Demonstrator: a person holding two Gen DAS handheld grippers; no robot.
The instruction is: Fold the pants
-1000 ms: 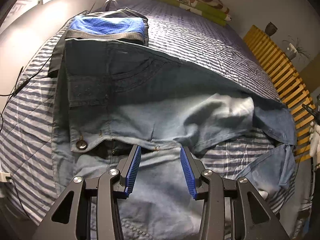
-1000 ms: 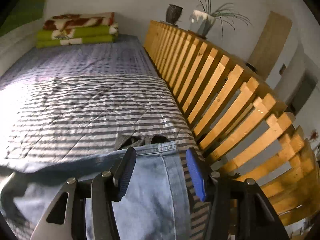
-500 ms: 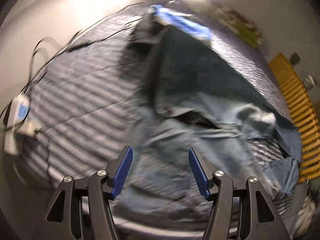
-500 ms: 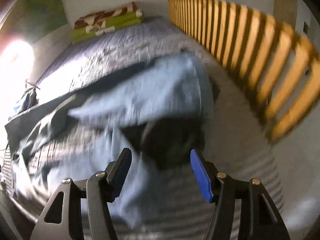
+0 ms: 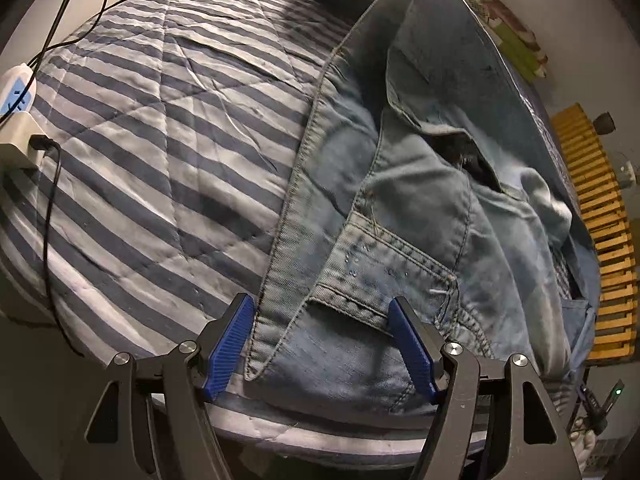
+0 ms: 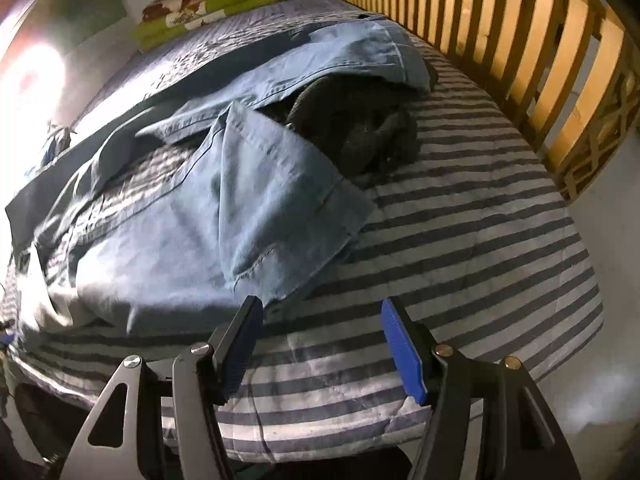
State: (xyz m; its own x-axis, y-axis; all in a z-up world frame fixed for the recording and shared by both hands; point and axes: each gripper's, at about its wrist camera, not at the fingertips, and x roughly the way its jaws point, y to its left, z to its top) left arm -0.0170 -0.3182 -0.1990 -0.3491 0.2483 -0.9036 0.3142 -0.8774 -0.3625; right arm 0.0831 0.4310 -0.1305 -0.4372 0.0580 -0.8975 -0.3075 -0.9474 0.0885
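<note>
Light blue jeans (image 5: 420, 208) lie rumpled across the striped bedcover (image 5: 160, 140). My left gripper (image 5: 322, 340) hovers low over their near edge by a stitched pocket. Its jaws are opening, with denim lying between the blue pads (image 5: 230, 344), which do not press on it. In the right wrist view a jeans leg (image 6: 248, 208) lies folded over, its hem corner just beyond my left finger. My right gripper (image 6: 320, 344) stands open over bare striped cover (image 6: 460, 240), with nothing between its fingers.
A dark garment (image 6: 360, 128) lies partly under the jeans. Folded green and patterned blankets (image 6: 208, 0) sit at the bed's far end. A wooden slatted rail (image 6: 500, 40) runs along one side. A white charger (image 5: 16, 120) with black cables lies at the other edge.
Both grippers have swung toward the bed's near edge and dropped lower, with jaws wider. The left now looks at the jeans' side edge; the right has come off the leg onto bare cover.
</note>
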